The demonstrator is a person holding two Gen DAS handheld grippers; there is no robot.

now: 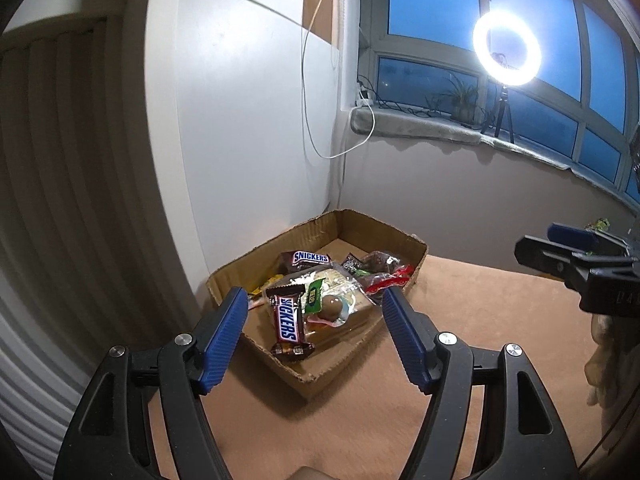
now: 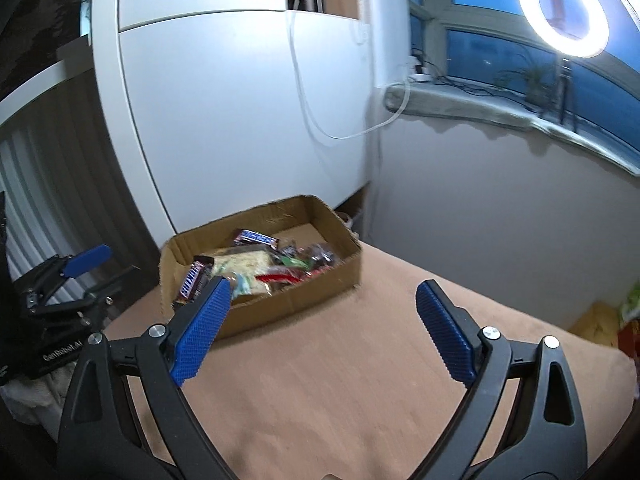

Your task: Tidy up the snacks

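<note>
A shallow, open-topped brown corrugated cardboard box (image 1: 320, 236) with ragged cut edges is being seen at the far corner of a tan, soft, nap-textured surface (image 1: 460, 340), close to a smooth white panelled wall (image 1: 248, 120). The box is being filled by glossy wrapped snacks: a brown Snickers bar (image 1: 286, 322) is lying at the near edge, a second brown Snickers bar (image 1: 308, 259) is lying toward the back, and between them a clear crinkled plastic bag (image 1: 340, 300) with a round brown ball inside is being shown, beside a red shiny wrapper (image 1: 390, 280) on the right. Everything is resting inside the box; nothing is lying on the surface in front of it.

The left gripper (image 1: 312, 312), built of black plastic arms with ribbed blue rubber pads, is being held spread wide above the near side of the box, with nothing between the pads and nothing being touched. The right gripper (image 2: 324, 308), of the same make with dimpled blue pads, is also being held spread wide over the bare tan surface, short of the box, empty. A glowing white ring light (image 1: 507, 51) on a black tripod is standing at the grey window sill.
</note>
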